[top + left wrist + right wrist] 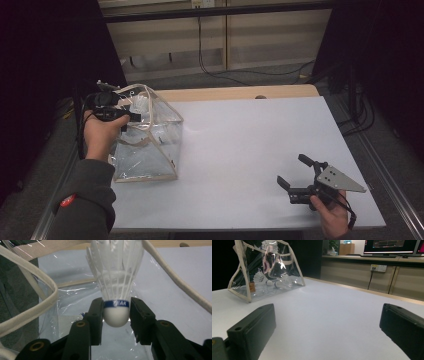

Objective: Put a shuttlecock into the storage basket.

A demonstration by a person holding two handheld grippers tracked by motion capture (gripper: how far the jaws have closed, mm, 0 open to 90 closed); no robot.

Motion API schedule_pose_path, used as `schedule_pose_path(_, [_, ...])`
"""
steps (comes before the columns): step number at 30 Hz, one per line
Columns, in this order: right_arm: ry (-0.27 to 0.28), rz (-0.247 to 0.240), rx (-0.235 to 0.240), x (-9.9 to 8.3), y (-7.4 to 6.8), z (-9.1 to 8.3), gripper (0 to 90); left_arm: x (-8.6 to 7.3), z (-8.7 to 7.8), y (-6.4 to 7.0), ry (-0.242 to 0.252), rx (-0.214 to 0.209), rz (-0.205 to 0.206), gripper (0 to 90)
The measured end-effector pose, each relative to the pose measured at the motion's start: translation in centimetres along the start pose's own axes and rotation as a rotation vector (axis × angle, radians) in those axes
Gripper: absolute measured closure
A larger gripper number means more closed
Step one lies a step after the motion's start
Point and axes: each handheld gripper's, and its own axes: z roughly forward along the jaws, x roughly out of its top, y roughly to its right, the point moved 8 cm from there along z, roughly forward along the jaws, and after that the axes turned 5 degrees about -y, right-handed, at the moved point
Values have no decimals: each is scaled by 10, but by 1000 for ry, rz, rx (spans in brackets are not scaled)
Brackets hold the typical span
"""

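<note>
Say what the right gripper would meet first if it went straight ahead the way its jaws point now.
Probably nothing on the table: the open right gripper faces bare white surface. The clear bag sits off to the left of that line, though depth is hard to judge.

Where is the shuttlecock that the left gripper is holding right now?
The shuttlecock sits clamped by its cork between the left gripper's jaws, at the open top of the clear bag on the table's left side.
</note>
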Motion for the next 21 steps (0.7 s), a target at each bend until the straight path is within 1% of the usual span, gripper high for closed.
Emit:
schedule_pose_path(7, [-1,1,1,0,0,0,5,1,-2,1,14,-8,-1,608])
schedule_pose_path(8, [-1,2,1,0,0,0,5,0,-2,1,11,-11,-3,608])
schedule_pose_path(9, [-1,2,1,0,0,0,5,1,-2,2,22,-11,-11,605])
schedule_pose_path(10, [-1,1,0,0,0,0,5,1,-4,1,22,-15,-2,597])
schedule_pose_path(16, [-2,2,1,0,0,0,5,3,-11,3,41,-24,-4,564])
schedule_pose_path(21, [-1,3,-1,0,0,0,5,5,-18,6,54,-36,11,521])
